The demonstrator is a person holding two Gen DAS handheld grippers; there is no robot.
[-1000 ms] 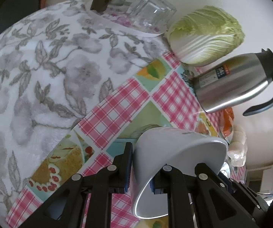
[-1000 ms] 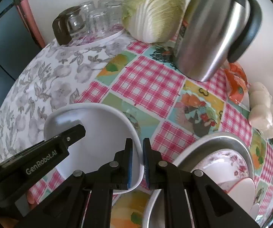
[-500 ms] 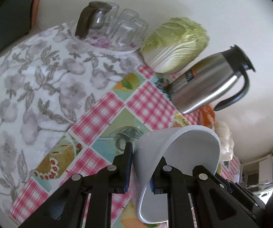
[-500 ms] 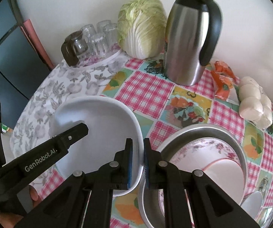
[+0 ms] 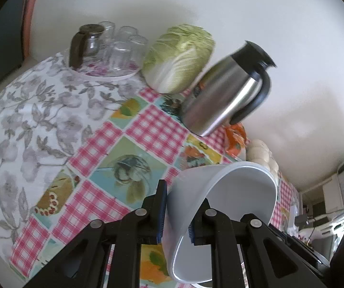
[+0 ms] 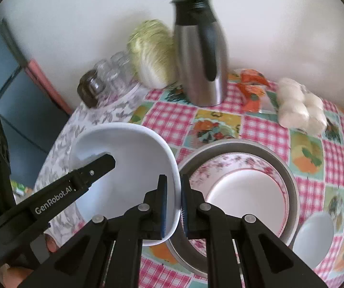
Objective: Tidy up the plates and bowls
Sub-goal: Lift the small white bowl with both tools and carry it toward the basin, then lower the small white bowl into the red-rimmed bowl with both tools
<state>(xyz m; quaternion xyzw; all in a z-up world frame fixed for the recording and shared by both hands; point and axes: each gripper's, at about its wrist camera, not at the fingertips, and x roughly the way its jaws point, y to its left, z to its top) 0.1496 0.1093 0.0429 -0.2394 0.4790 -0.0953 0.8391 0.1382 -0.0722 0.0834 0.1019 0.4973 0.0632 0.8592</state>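
we hold the deep white plastic bowl [image 6: 126, 168] at lower centre, both grippers [image 5: 177, 212] [image 6: 173, 202] clamped on its rim, above the pink checked patchwork tablecloth [image 6: 172, 117]; white wall [image 6: 279, 24] behind.

A white bowl [image 6: 128, 175] hung tilted above the table, its rim pinched on two opposite sides. Beside it a grey metal basin [image 6: 291, 175] sat on the checked cloth, holding a floral-rimmed plate [image 6: 231, 165] with a plain white plate [image 6: 241, 196] on top.

Far side was crowded: glasses [image 6: 114, 72], cabbage [image 6: 155, 55], jug [image 6: 199, 52] along the wall. Right side was taken by the basin [image 6: 289, 170]. Floral cloth [image 5: 23, 120] on the left lay wide open.
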